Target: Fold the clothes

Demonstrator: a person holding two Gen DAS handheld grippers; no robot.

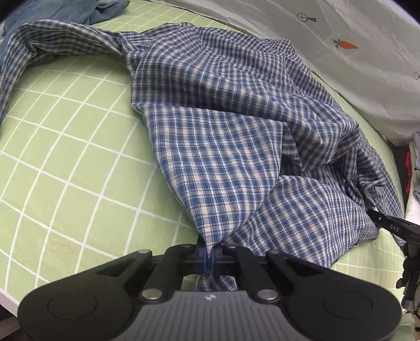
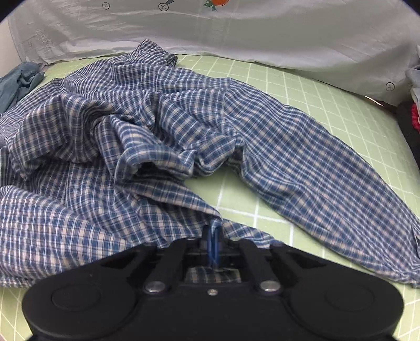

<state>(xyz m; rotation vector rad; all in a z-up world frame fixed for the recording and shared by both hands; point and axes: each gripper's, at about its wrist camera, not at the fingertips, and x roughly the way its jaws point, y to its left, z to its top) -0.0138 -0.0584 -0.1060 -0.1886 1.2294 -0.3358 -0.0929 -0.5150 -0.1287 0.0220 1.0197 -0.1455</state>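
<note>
A blue and white plaid shirt [image 1: 236, 126] lies crumpled on a green checked bed sheet [image 1: 68, 147]. My left gripper [image 1: 209, 251] is shut on the shirt's near hem, with cloth bunched between the pads. One sleeve stretches to the far left. In the right wrist view the same shirt [image 2: 131, 136] spreads ahead, with a sleeve running to the right. My right gripper [image 2: 214, 233] is shut on another part of the near edge. The right gripper also shows at the right edge of the left wrist view [image 1: 391, 223].
A grey-blue garment [image 1: 78, 10] lies at the far left of the bed, also seen in the right wrist view [image 2: 18, 81]. A white sheet with carrot prints [image 1: 354, 52] lines the back. Dark and red items [image 2: 412, 118] sit at the right edge.
</note>
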